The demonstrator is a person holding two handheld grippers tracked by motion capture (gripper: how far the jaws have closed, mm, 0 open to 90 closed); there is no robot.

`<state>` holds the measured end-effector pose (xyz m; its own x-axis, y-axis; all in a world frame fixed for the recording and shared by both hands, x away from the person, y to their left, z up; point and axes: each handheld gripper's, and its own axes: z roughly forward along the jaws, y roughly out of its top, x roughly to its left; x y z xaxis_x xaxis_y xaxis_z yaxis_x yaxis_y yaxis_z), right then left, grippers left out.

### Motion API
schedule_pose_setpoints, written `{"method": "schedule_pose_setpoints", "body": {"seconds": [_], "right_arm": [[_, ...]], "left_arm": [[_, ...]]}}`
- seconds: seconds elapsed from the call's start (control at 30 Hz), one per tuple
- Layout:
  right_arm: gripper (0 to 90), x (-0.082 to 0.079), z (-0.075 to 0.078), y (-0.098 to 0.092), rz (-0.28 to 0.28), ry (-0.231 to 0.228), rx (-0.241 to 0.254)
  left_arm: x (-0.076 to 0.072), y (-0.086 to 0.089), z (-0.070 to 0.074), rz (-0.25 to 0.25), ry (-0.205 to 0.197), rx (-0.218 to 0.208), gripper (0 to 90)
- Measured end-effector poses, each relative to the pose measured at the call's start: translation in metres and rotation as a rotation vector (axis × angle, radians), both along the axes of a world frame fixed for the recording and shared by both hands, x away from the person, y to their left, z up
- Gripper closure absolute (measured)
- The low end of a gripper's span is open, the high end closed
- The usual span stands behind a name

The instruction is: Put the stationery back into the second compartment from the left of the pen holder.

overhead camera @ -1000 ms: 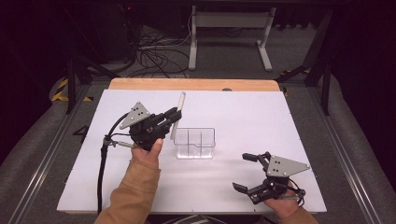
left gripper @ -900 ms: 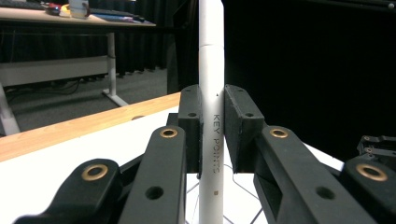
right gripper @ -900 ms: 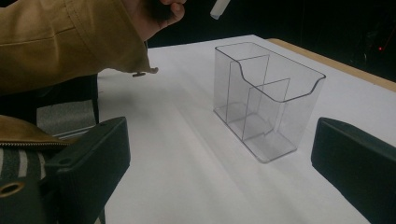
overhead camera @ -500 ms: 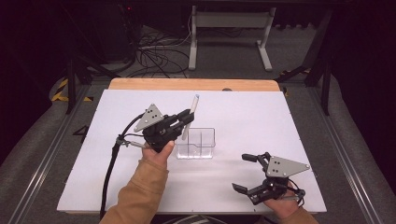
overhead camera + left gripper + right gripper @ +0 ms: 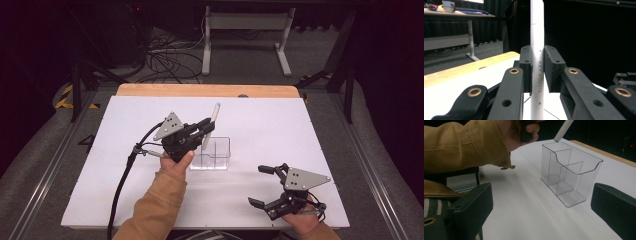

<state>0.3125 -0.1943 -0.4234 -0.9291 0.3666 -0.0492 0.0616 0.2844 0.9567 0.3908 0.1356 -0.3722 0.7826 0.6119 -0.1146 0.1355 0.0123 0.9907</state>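
White pen (image 5: 536, 50), tip cut off

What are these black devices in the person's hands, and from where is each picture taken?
They are hand-held grippers, each with two black jaws that pinch things. The high view looks down on a white table. The other two pictures come from cameras mounted on the grippers.

The left gripper is shut on a white pen printed "KEY POINTS", holding it tilted above a clear plastic organizer with compartments. In the right gripper view, the pen's lower tip is just over the organizer's rim.

The right gripper rests open near the table's front right, holding nothing.
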Motion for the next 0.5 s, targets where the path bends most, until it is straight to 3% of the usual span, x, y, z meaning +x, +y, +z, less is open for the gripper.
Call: {"method": "schedule_pose_setpoints", "body": {"seconds": [0.5], "right_arm": [[4.7,0.0,-0.001,0.001,0.007,0.0,-0.003]], "left_arm": [[0.006,-0.006,-0.013,0.018,0.006,0.015,78.0]]}}
